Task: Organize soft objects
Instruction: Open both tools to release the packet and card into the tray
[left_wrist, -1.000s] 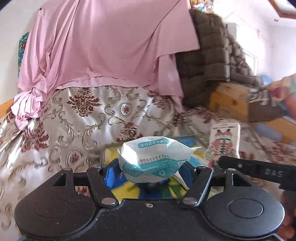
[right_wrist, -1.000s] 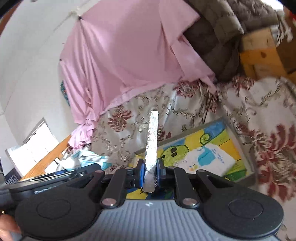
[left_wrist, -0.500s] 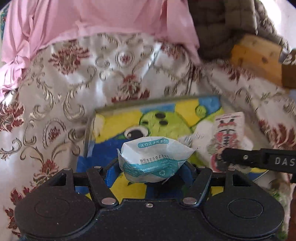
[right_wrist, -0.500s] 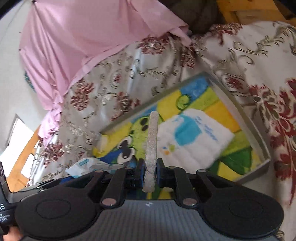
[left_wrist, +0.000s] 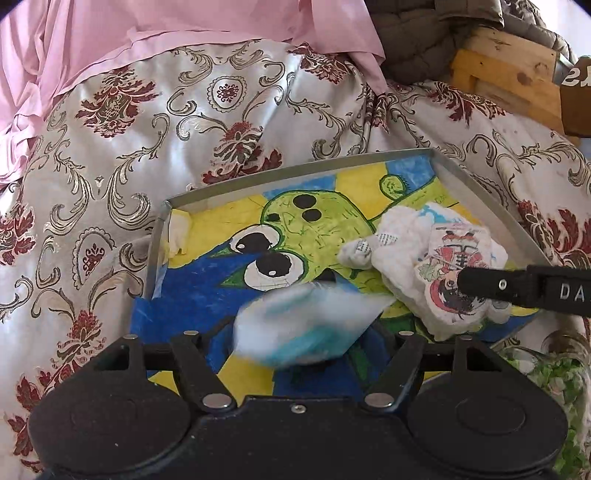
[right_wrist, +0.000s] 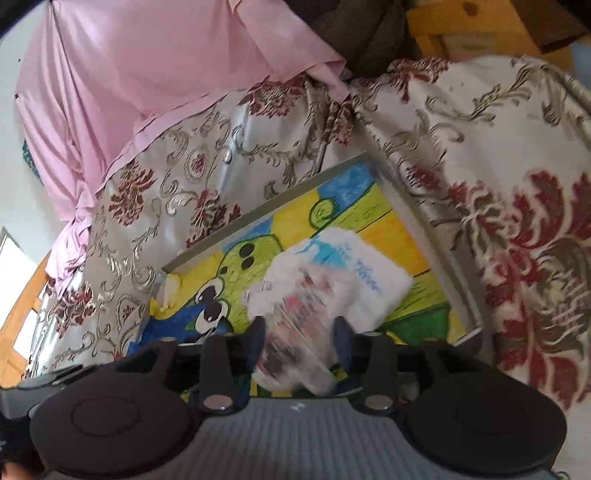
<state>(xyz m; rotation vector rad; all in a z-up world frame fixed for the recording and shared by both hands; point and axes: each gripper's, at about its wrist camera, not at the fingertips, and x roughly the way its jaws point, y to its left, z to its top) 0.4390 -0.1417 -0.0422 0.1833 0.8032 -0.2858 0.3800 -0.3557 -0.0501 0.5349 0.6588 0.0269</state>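
Both grippers, left (left_wrist: 306, 332) and right (right_wrist: 299, 332), now stand spread; half a second ago each was clamped. Teal-white packet (left_wrist: 303, 325) and printed pad (right_wrist: 295, 332) drop, blurred, over tray (left_wrist: 295, 170). Judged: placement nearly done.

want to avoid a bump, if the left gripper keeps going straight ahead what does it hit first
Most likely the blurred blue-and-white packet between its jaws, then the painted floor of the tray just beyond. Depth is unclear, so the left gripper may already be close to the tray.
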